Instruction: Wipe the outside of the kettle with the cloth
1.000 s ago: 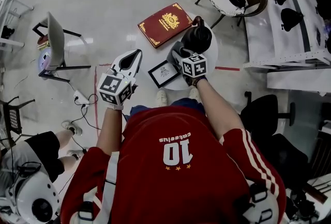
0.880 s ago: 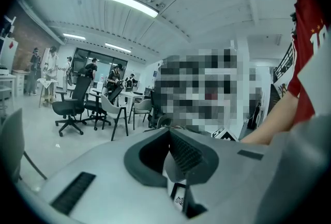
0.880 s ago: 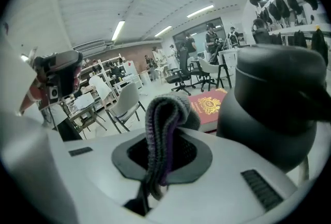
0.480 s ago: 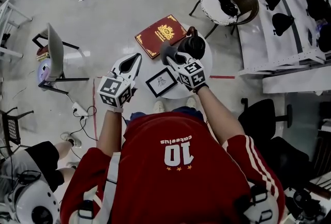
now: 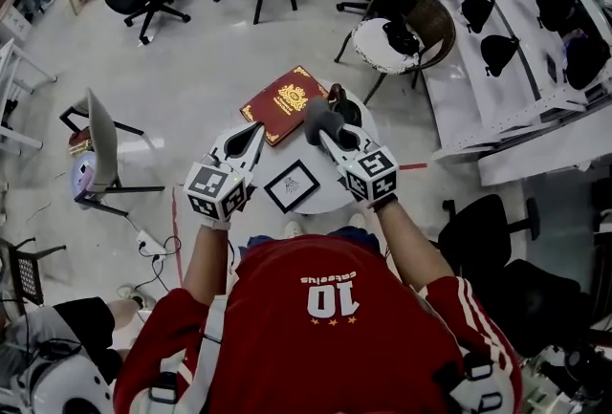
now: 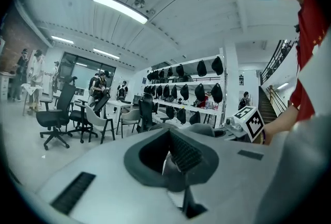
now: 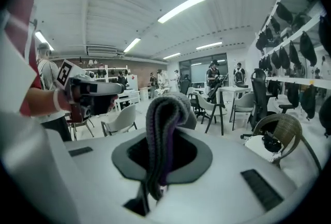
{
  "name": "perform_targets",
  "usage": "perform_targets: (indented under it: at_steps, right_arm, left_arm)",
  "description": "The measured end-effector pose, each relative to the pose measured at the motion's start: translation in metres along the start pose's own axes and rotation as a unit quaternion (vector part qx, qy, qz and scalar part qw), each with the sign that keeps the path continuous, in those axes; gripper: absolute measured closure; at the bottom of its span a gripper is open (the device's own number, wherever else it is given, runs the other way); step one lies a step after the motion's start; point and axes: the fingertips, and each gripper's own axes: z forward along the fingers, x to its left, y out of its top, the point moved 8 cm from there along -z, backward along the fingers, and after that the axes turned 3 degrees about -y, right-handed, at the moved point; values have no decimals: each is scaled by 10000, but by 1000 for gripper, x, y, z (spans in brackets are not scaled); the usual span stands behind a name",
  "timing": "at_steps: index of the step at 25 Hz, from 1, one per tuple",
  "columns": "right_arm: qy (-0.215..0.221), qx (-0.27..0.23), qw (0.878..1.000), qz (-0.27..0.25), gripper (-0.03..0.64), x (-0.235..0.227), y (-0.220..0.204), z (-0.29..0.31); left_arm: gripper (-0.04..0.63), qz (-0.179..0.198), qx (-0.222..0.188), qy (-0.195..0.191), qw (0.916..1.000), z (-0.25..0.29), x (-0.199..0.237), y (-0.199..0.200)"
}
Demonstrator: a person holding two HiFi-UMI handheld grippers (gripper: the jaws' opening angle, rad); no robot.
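Right tool (image 5: 328, 133) is clenched on the grey cloth (image 5: 318, 119), and a fold sticks up out of its jaws. The black kettle (image 5: 348, 108) stands at the far edge of the round white worktop (image 5: 330, 197), just past the cloth. From above they overlap, so contact can't be confirmed. The right gripper view looks out across the room, so my read is the cloth is off the kettle. Nothing shows how much is wiped; assume passes are left. Left tool (image 5: 251, 137) is clenched on nothing, left of the kettle.
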Motion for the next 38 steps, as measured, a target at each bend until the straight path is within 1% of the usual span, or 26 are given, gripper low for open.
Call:
perform_targets:
  at_steps: [6,11,18,21,26,30,33,38]
  right_arm:
    - [-404,-385,9983,148,566,-17,30,-48]
    - [-697,-643,9953,204,566,-40,52,-94]
    - [-922,-959,9911,-44,566,-59,71,-149]
    - [-988,-1093,9890,-83,566,-63,73,-168]
    - [-1069,-1181,9872,6,566,-70,65,-196]
    - [-1081,-1229,9865,-21,566,-73,61,-209]
    - [-1047,-1271,9863,-50,566,-74,59,-217]
    - [-999,-1269,9868,-78,566,-75,53,-221]
  left_arm:
    - [588,53,-247,-211,9995,12,-18,25]
    - [588,30,-401,-238,9989,22,-36,44]
    - [588,186,-484,-149,9985,32,-72,67]
    - [588,290,-510,-24,9983,35,-79,77]
    - [588,410,-618,128,9972,33,-98,91]
    - [588,428,-590,177,9972,33,-115,90]
    - [588,422,-547,144,9975,36,-125,87]
    - [588,541,-470,176,9973,39,-137,82]
